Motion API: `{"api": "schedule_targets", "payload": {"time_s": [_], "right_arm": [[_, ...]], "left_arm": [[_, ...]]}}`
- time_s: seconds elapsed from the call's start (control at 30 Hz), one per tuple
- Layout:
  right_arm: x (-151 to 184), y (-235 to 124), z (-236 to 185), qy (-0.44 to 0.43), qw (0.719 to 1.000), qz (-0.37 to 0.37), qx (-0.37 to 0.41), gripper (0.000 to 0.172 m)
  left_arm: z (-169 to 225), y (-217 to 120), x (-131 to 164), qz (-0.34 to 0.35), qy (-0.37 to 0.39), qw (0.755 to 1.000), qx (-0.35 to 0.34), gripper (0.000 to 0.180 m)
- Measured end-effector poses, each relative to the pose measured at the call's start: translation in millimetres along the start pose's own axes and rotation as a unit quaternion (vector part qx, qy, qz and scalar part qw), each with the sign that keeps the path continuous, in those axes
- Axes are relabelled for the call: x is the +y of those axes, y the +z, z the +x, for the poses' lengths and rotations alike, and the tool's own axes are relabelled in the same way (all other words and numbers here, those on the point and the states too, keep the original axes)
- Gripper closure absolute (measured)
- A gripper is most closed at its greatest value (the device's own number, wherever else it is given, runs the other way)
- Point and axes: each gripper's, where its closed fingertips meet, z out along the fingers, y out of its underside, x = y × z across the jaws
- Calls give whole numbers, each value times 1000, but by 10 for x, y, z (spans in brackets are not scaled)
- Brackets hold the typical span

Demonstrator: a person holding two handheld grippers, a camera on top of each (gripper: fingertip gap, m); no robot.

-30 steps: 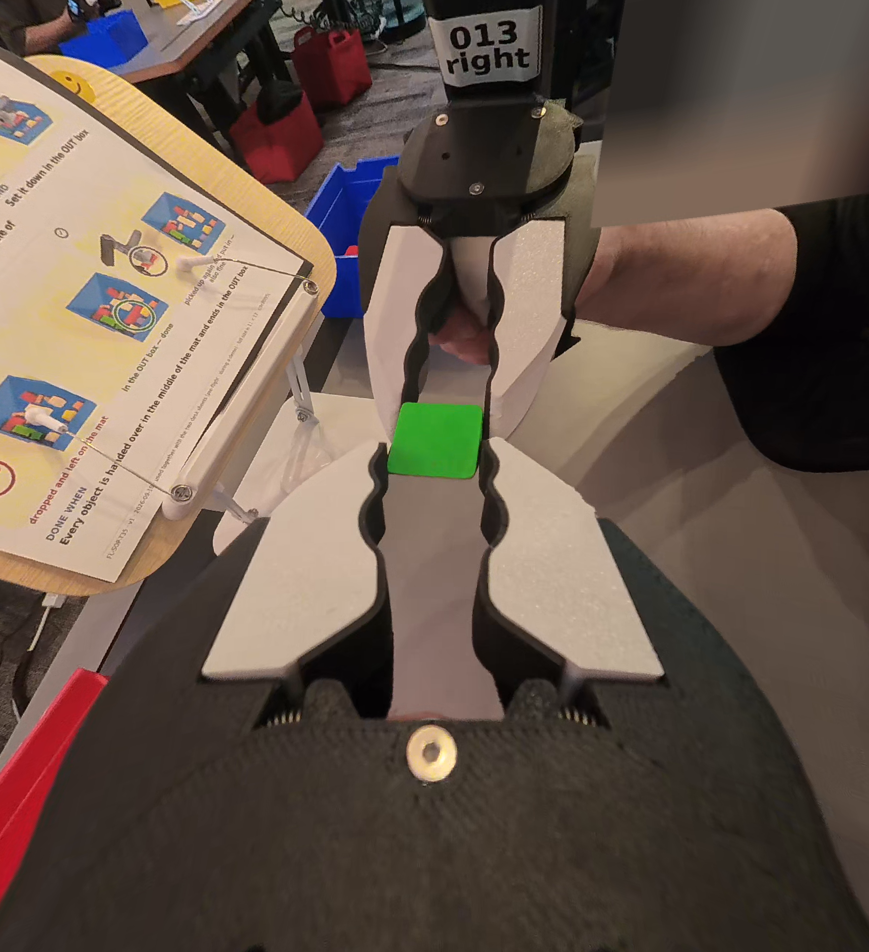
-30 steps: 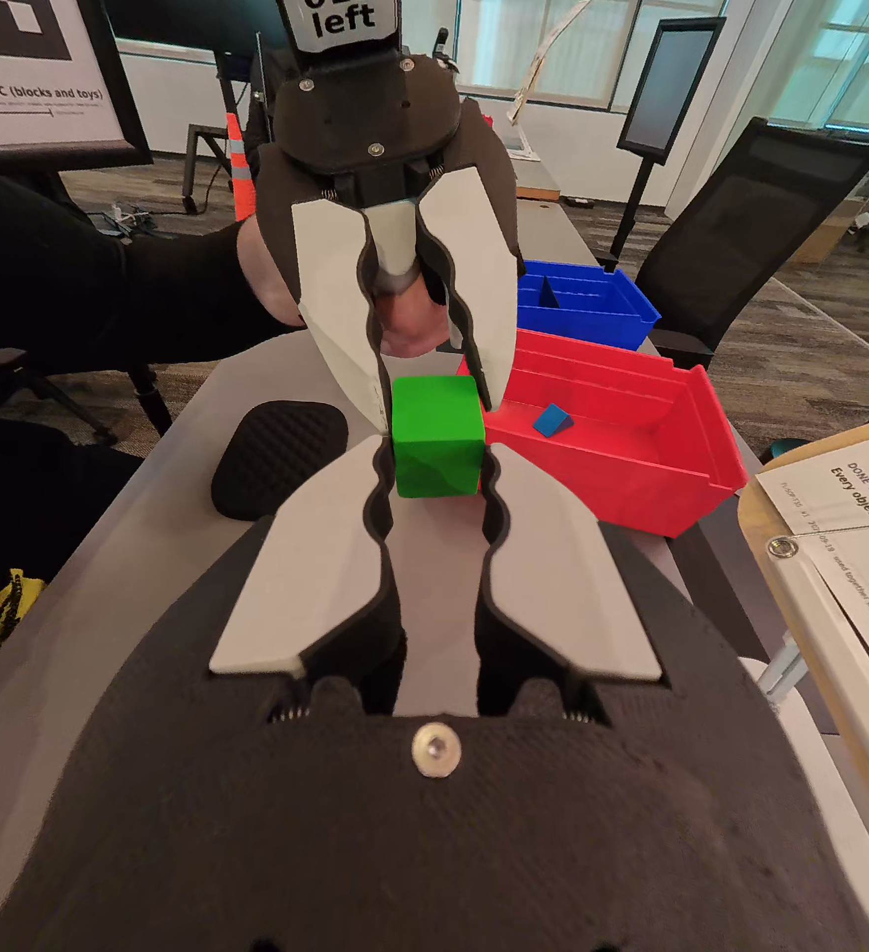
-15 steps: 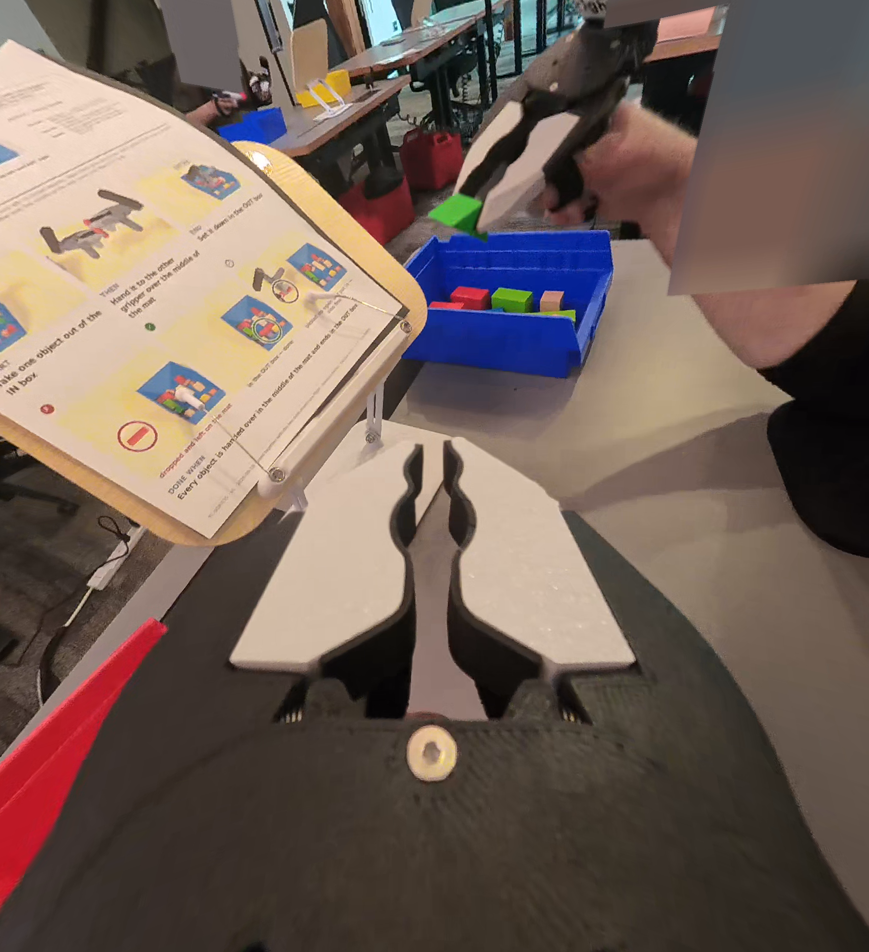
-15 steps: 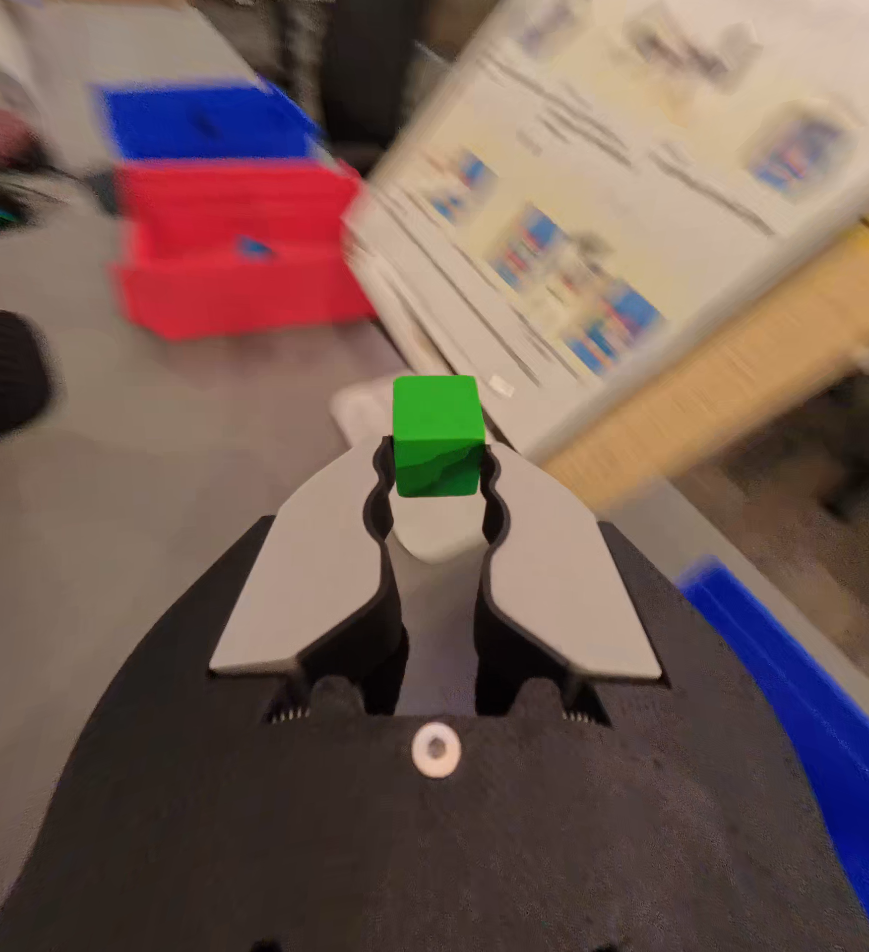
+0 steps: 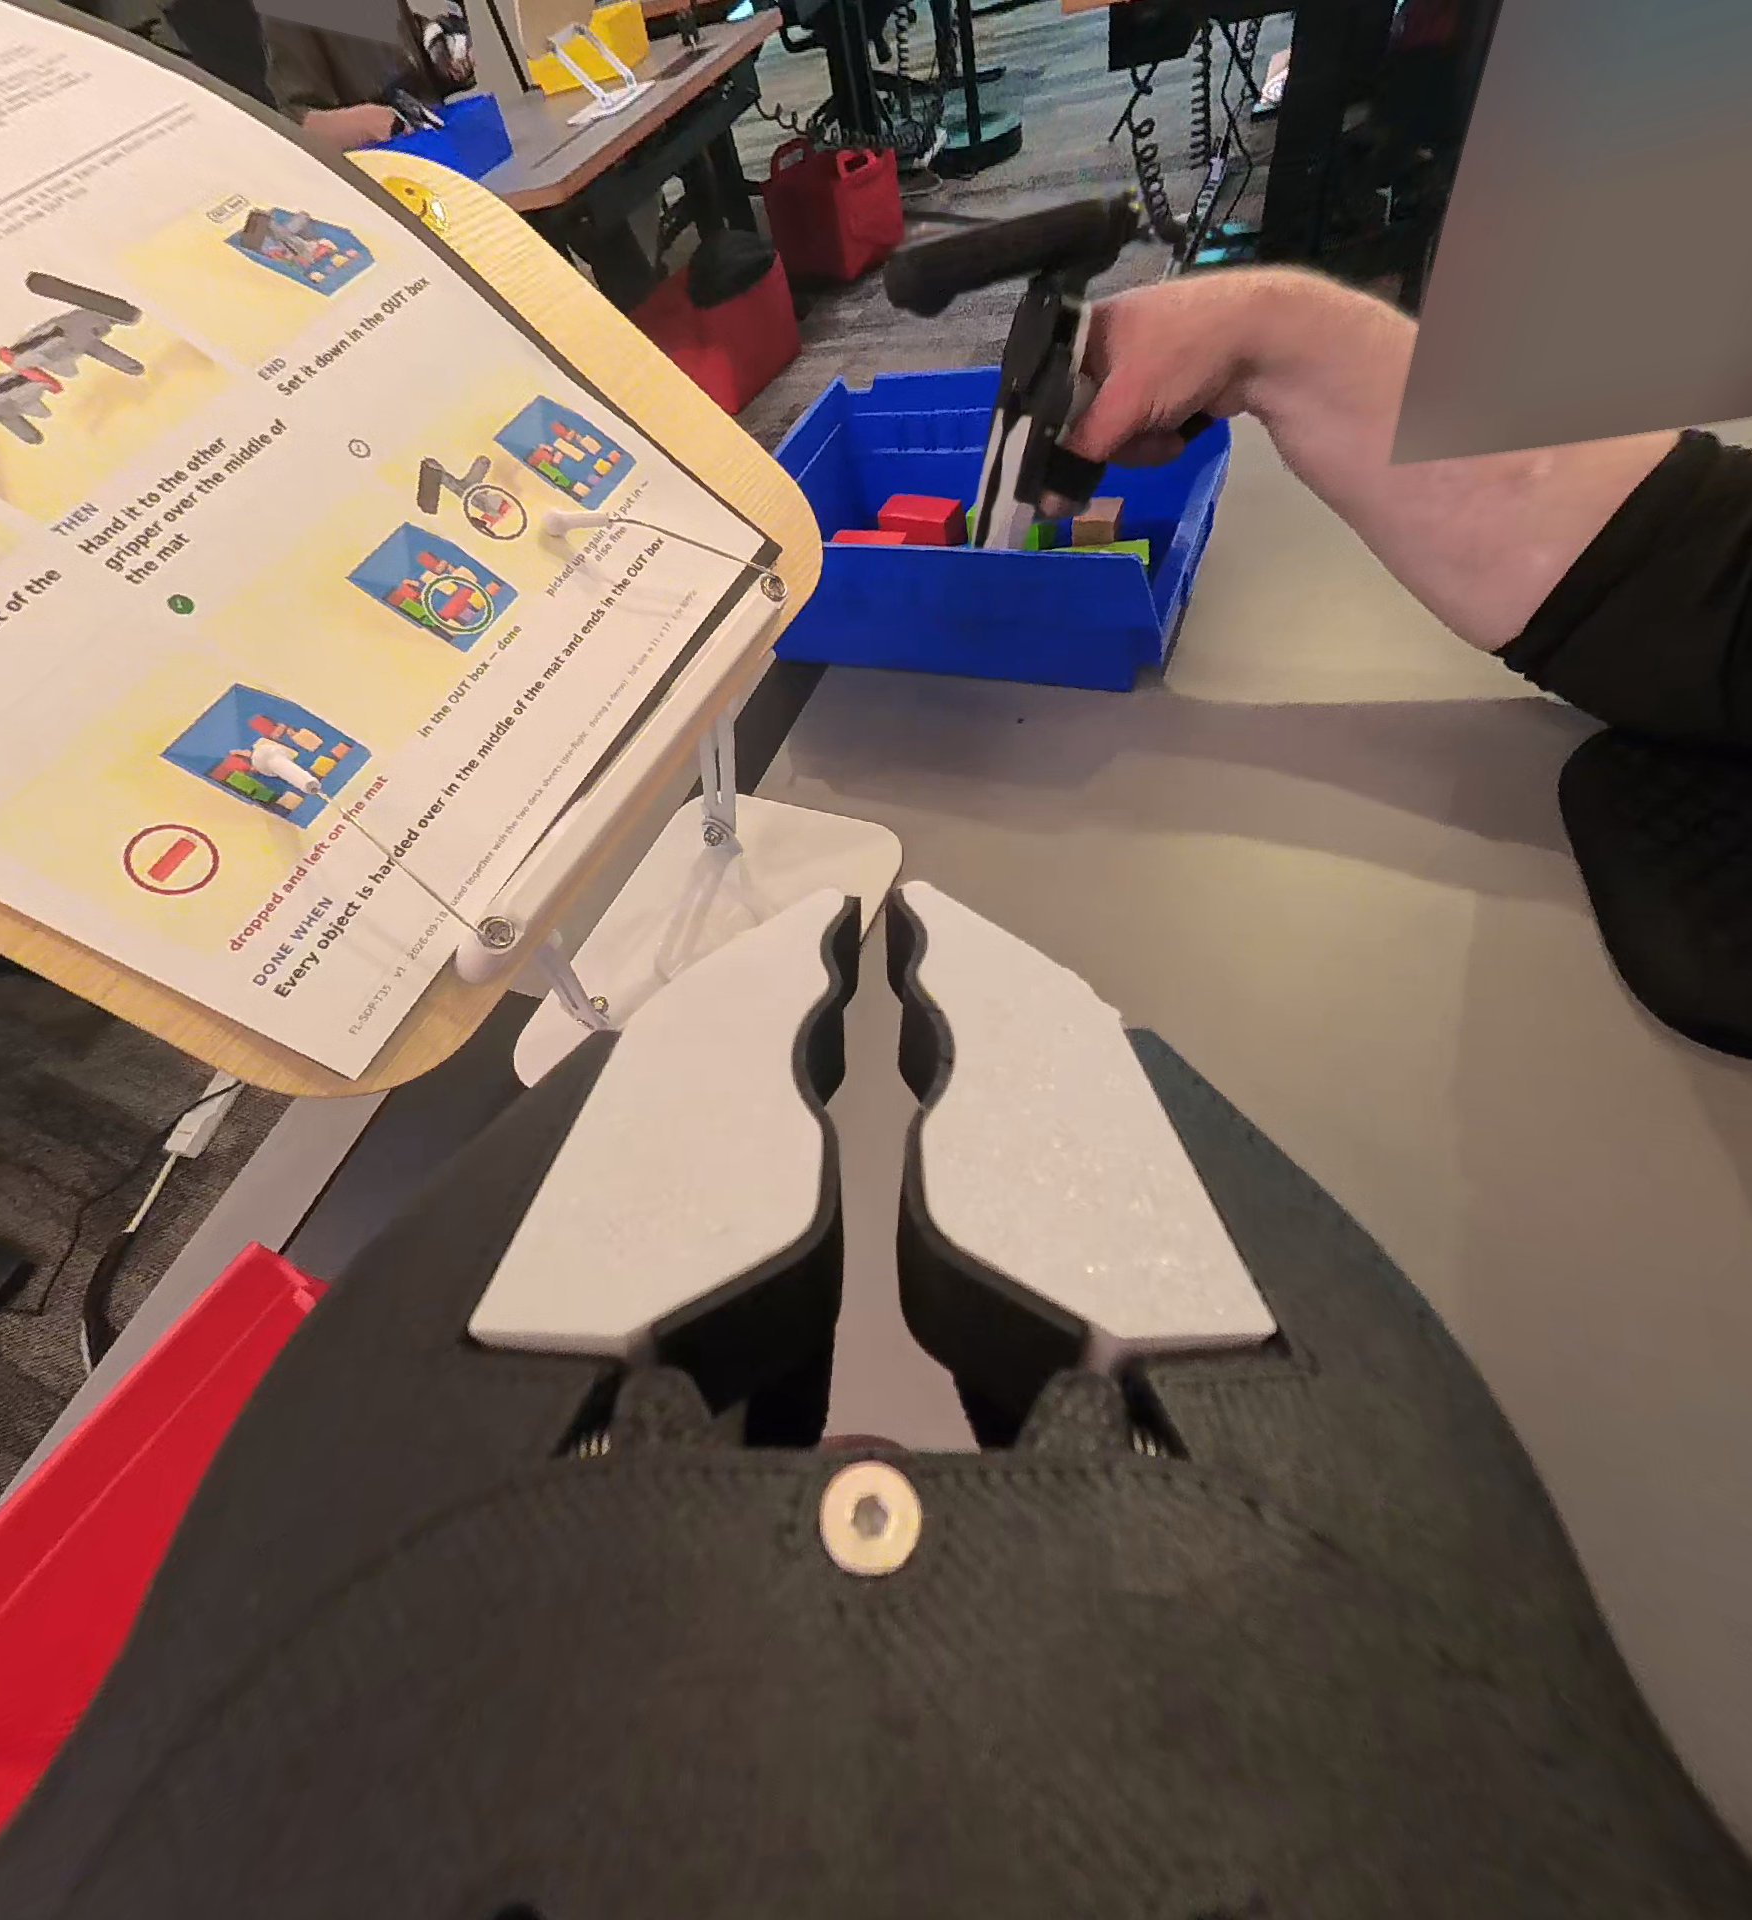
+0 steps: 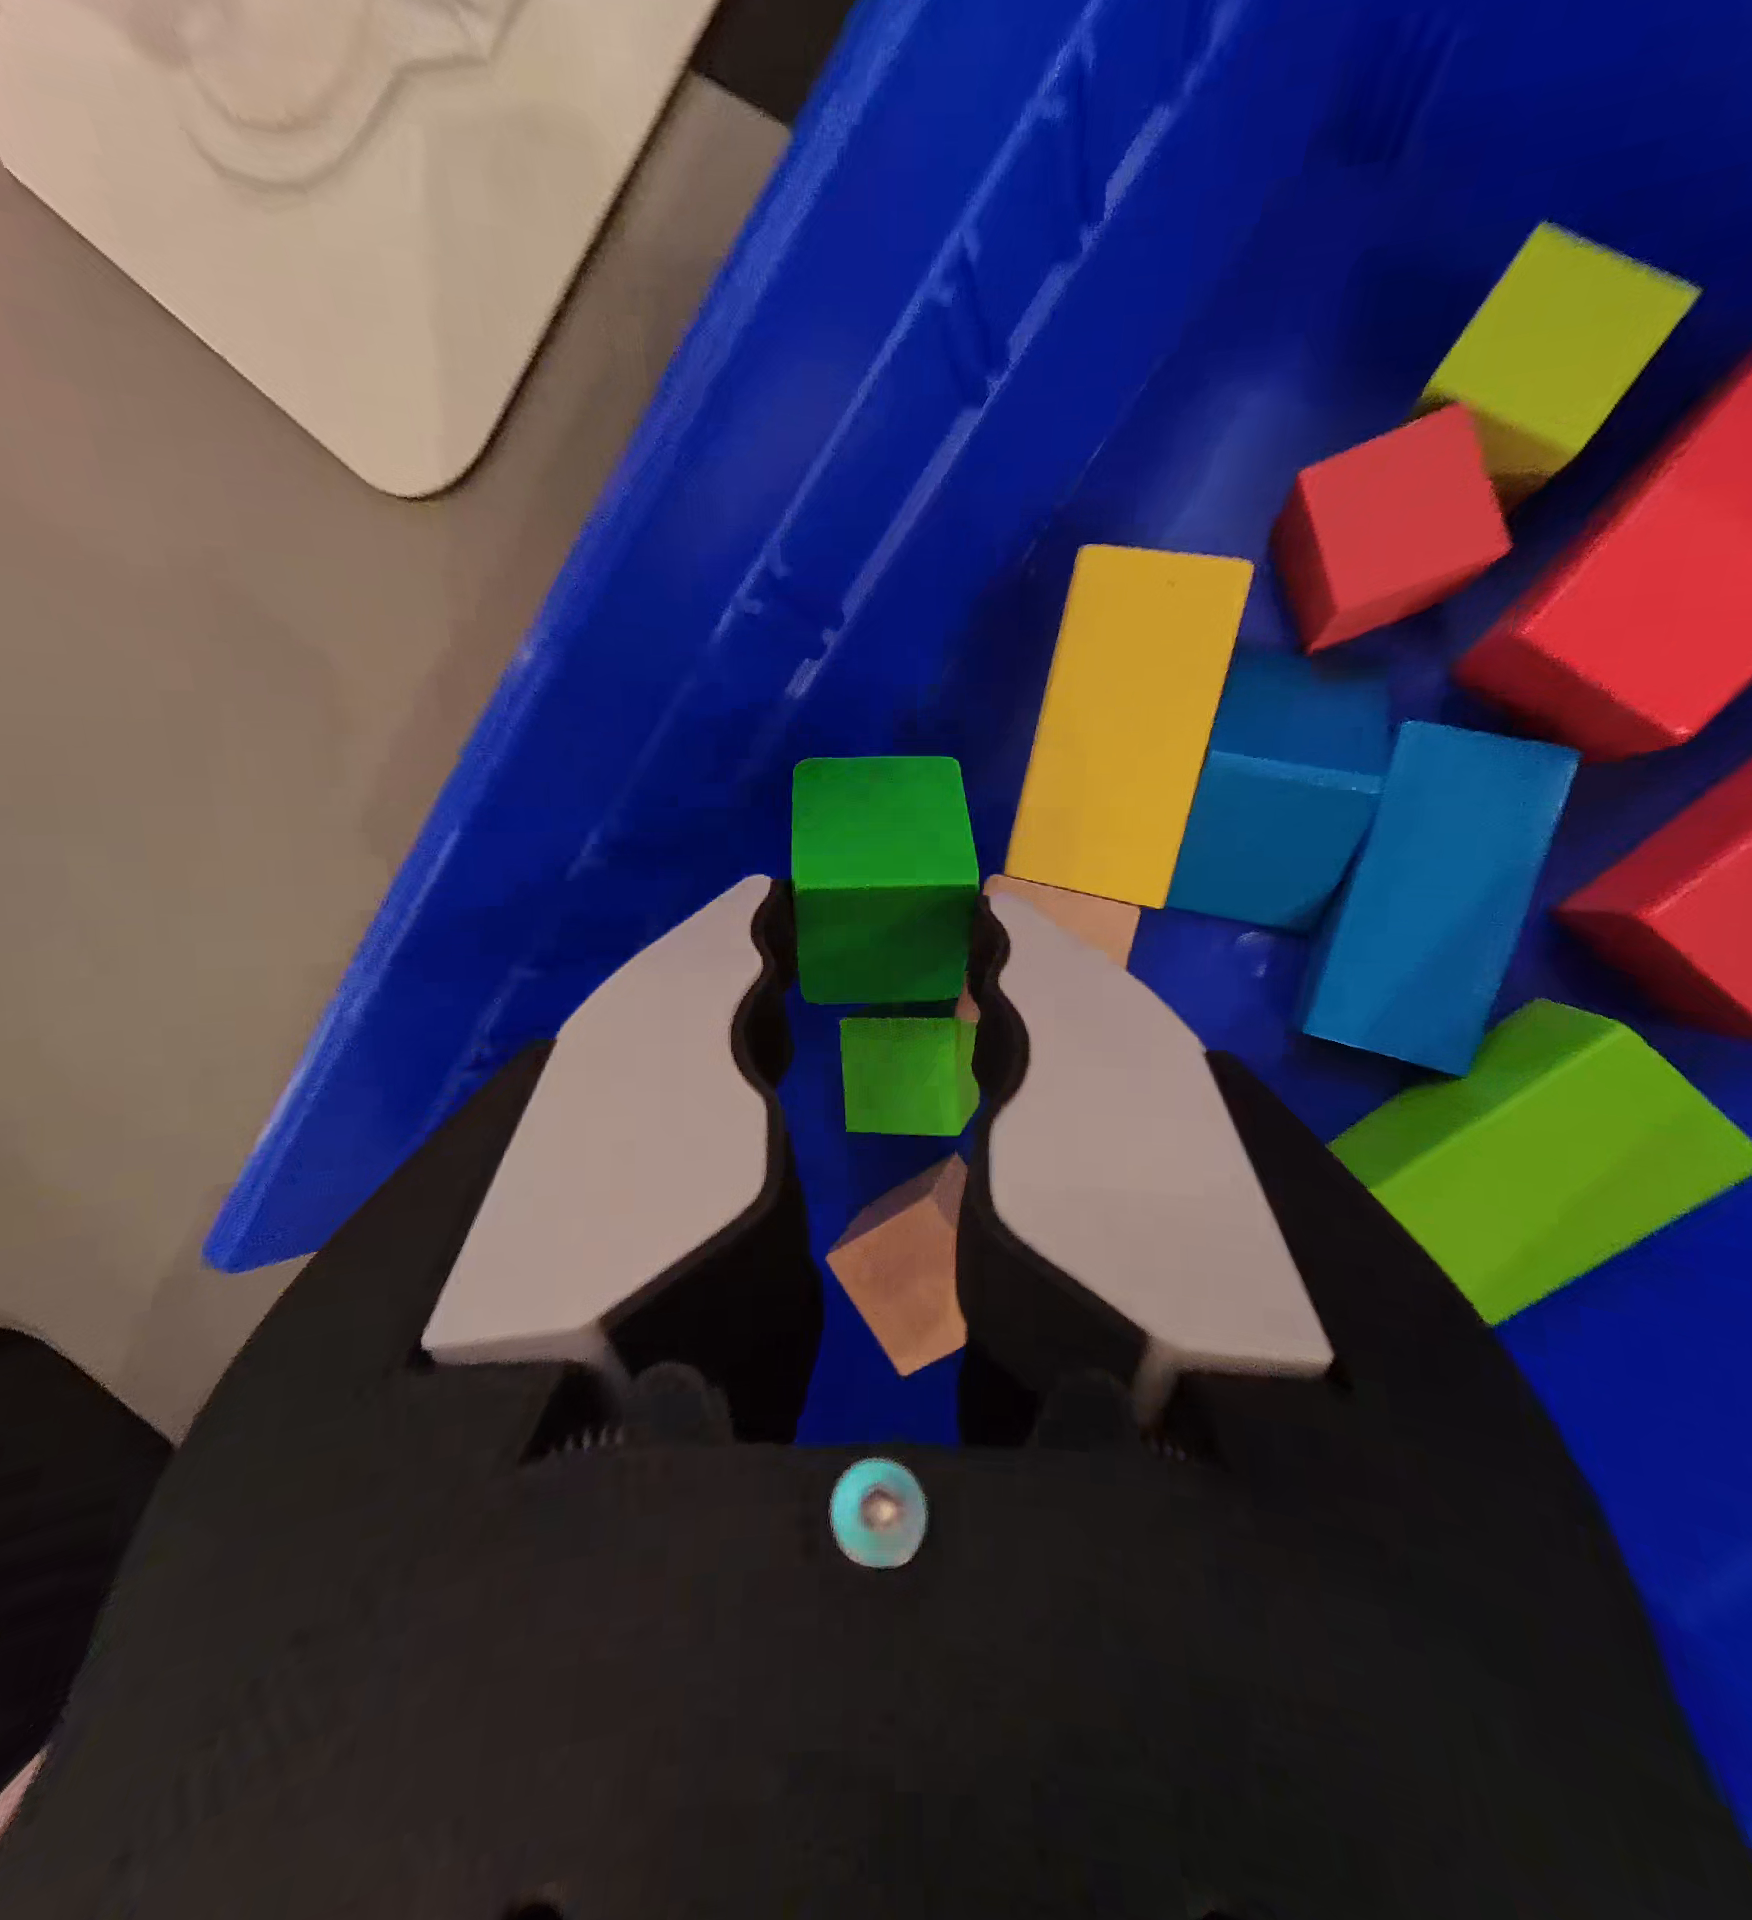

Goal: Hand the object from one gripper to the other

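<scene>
Right wrist view: the green cube (image 6: 882, 878) is pinched between the fingertips of the right gripper (image 6: 877, 935), both pads pressed on its sides. The cube is held inside the blue bin (image 6: 851, 436), close to the bin's near wall, above a smaller green block (image 6: 903, 1075) and beside a yellow block (image 6: 1126, 727). The left gripper (image 5: 872, 914) is seen nearly closed with nothing between its fingers, over the table (image 5: 1319, 883), well apart from the bin.

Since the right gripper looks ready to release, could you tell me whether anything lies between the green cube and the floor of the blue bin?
Yes. Directly under the green cube, held in the right gripper, a smaller green block lies on the blue bin floor, with a tan block nearby.
</scene>
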Motion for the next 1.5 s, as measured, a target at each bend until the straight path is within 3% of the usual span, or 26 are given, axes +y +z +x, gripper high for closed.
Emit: {"api": "schedule_targets", "payload": {"time_s": [0.2, 0.47, 0.97, 1.17, 1.33, 1.5], "right_arm": [[25, 80, -8, -7, 999, -28, 14, 141], [44, 77, 112, -23, 991, -81, 105, 142], [116, 314, 166, -29, 986, -122, 110, 142], [138, 320, 193, -17, 987, -122, 107, 141], [108, 227, 164, -17, 988, -112, 106, 126], [18, -1, 76, -23, 991, -79, 108, 127]], "left_arm": [[-30, 5, 39, -2, -9, 1000, 0, 175], [-81, -26, 103, -12, -8, 1000, -8, 175], [-206, -81, 278, -41, -5, 999, -29, 172], [-407, -117, 509, -66, -32, 996, -46, 166], [-641, -204, 729, -98, -37, 991, -82, 157], [-1145, -421, 1184, -173, -43, 975, -135, 139]]}}
